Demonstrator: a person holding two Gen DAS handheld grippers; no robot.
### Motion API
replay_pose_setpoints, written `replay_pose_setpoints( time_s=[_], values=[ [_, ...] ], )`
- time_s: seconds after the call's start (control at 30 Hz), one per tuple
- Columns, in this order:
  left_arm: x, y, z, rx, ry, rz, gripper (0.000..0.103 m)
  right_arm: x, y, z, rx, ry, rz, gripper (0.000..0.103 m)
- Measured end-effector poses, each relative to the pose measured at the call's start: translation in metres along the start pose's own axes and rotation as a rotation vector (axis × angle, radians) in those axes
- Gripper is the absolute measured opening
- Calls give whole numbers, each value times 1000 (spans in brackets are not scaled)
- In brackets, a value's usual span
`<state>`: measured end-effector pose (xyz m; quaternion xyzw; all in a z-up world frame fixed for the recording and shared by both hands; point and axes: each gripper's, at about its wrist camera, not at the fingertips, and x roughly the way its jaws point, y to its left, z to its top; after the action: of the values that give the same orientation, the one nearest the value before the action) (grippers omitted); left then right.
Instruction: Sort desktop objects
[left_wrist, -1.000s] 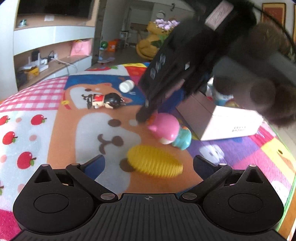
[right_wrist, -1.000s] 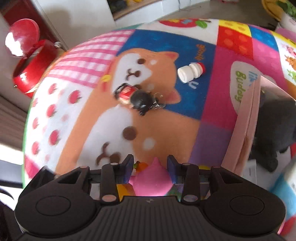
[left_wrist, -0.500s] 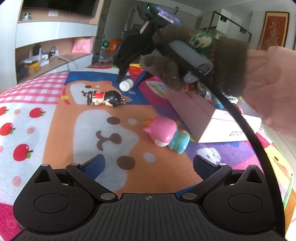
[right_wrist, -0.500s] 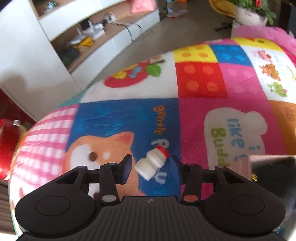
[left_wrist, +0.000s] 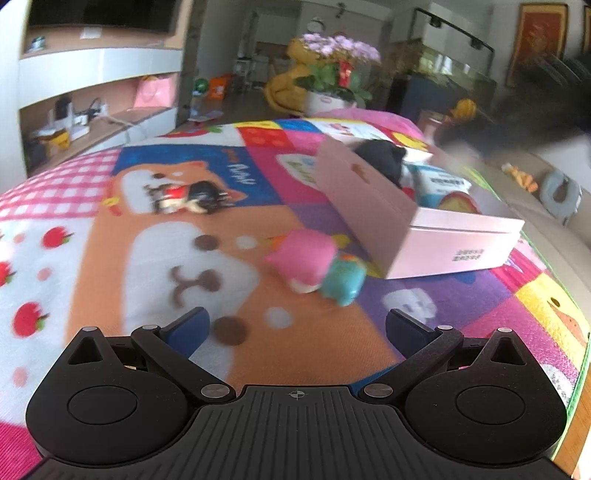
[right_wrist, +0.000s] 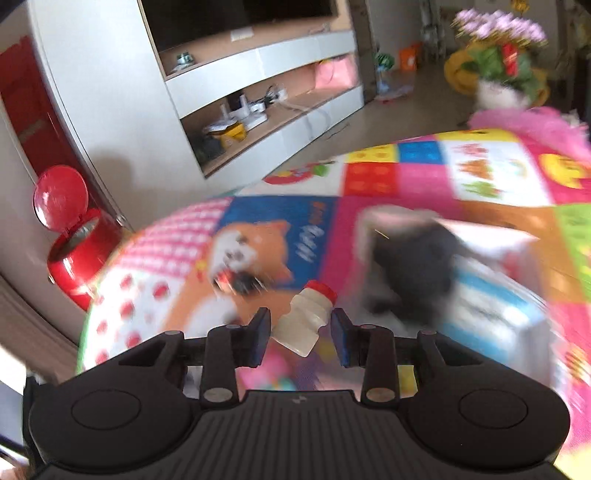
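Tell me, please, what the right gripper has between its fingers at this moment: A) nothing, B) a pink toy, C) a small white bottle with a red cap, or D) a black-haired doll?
C: in the right wrist view the right gripper is closed on the small white bottle, tilted with its red cap up and right.

A home living room: wall shelving (right_wrist: 266, 74), potted flowers (left_wrist: 340, 70).

We see a daylit living room: white curved shelving unit (right_wrist: 258, 85) along the wall with a dark TV (right_wrist: 236, 18) above, red bin (right_wrist: 70, 254) with its lid up beside it, potted purple flowers (left_wrist: 336, 70) further back, framed picture (left_wrist: 539, 33) on the far wall.
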<state>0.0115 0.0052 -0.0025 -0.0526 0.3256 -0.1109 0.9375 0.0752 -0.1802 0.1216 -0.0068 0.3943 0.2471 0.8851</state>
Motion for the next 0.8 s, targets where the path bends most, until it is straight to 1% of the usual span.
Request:
replay_pose_setpoints(
  time_s=[0.07,0.1,0.2,0.27,0.3,0.33,0.37,0.4,0.43,0.47,0.5,0.57,0.6,0.63,0.67,0.7,0.73,0.8],
  values=[
    [6,-10,5,28,-9,-52,103,-22,-8,-33,-31,-28,-86,35],
    [8,-15,7,33,-28,-77,103,-28,-11,-46,-37,-33,-116,35],
    [-2,-26,20,27,-110,-105,103,-35,-21,-82,-31,-32,-154,35],
    [-15,-27,29,28,-163,-85,103,-31,-26,-97,-26,-42,-173,36],
    [-21,-26,33,31,-182,-63,103,-28,-27,-104,-17,-47,-177,37],
    [-29,-23,36,32,-195,-35,103,-26,-27,-109,-7,-49,-171,40],
    [-36,-19,38,34,-201,-11,103,-24,-30,-114,1,-54,-161,47],
    [-44,-13,38,36,-199,18,103,-24,-32,-117,6,-70,-159,58],
    [-49,-8,36,38,-193,39,103,-23,-34,-119,7,-87,-172,66],
    [-55,-2,33,35,-185,61,103,-25,-38,-122,7,-110,-198,82],
    [-61,5,28,25,-174,80,103,-27,-42,-123,9,-138,-230,90],
    [-66,15,16,-3,-131,91,103,-35,-59,-125,50,-202,-295,96],
    [-67,19,11,-10,-108,77,103,-37,-70,-124,102,-230,-310,101],
    [-69,20,4,-11,-86,54,103,-40,-86,-122,183,-266,-320,103],
    [-70,20,-3,-5,-64,29,103,-41,-100,-121,259,-291,-322,103],
    [-71,17,-10,12,-39,5,103,-41,-113,-119,330,-304,-310,103],
    [-72,14,-16,29,-21,-4,103,-38,-126,-117,396,-312,-274,103],
    [-73,4,-25,82,15,4,103,-29,-142,-112,474,-328,-202,103]
  ],
)
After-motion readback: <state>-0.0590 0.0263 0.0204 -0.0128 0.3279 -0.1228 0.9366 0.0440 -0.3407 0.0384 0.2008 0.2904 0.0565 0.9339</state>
